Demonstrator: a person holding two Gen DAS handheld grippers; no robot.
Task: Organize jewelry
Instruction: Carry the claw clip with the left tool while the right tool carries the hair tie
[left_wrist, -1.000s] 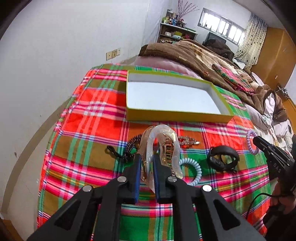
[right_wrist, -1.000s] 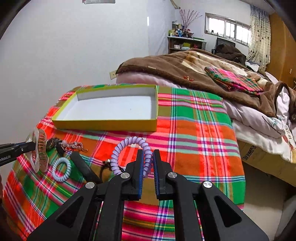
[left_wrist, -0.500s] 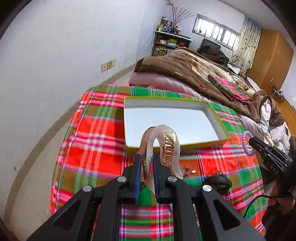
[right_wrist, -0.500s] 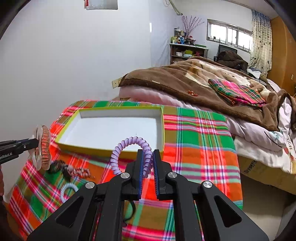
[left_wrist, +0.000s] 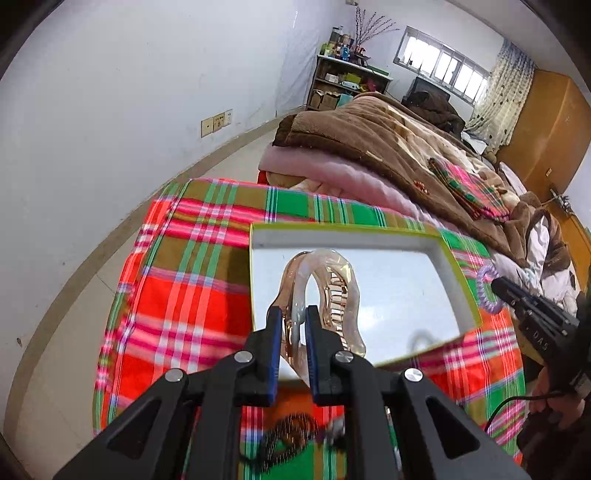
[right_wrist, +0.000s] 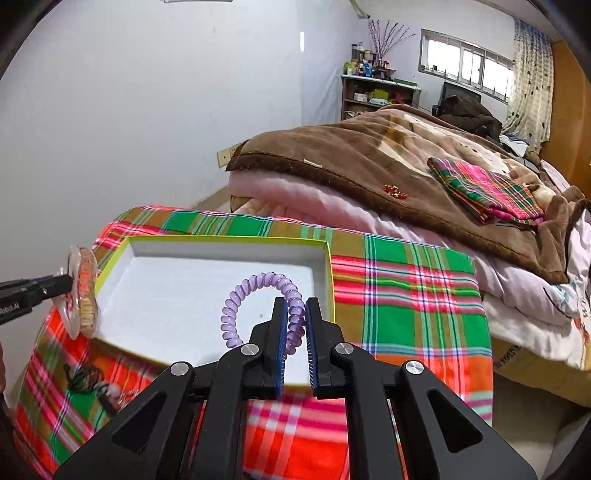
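Observation:
My left gripper (left_wrist: 293, 314) is shut on a clear pinkish hair claw clip (left_wrist: 325, 291), held above the near part of a shallow yellow-green box (left_wrist: 347, 232) with a white floor. My right gripper (right_wrist: 295, 306) is shut on a lilac spiral hair tie (right_wrist: 258, 291), which hangs over the same box (right_wrist: 229, 242) near its right wall. In the right wrist view the left gripper (right_wrist: 64, 282) and its claw clip (right_wrist: 83, 291) show at the box's left edge. In the left wrist view the right gripper (left_wrist: 496, 286) and its hair tie (left_wrist: 485, 291) sit at the box's right edge.
The box lies on a red, green and orange plaid cloth (right_wrist: 406, 288). A dark chain and other small pieces (right_wrist: 92, 380) lie on the cloth in front of the box. A bed with a brown blanket (right_wrist: 369, 162) stands behind; a white wall is on the left.
Both grippers moved forward with their loads, from above the loose jewelry on the cloth to over the box. Both grips stayed the same.

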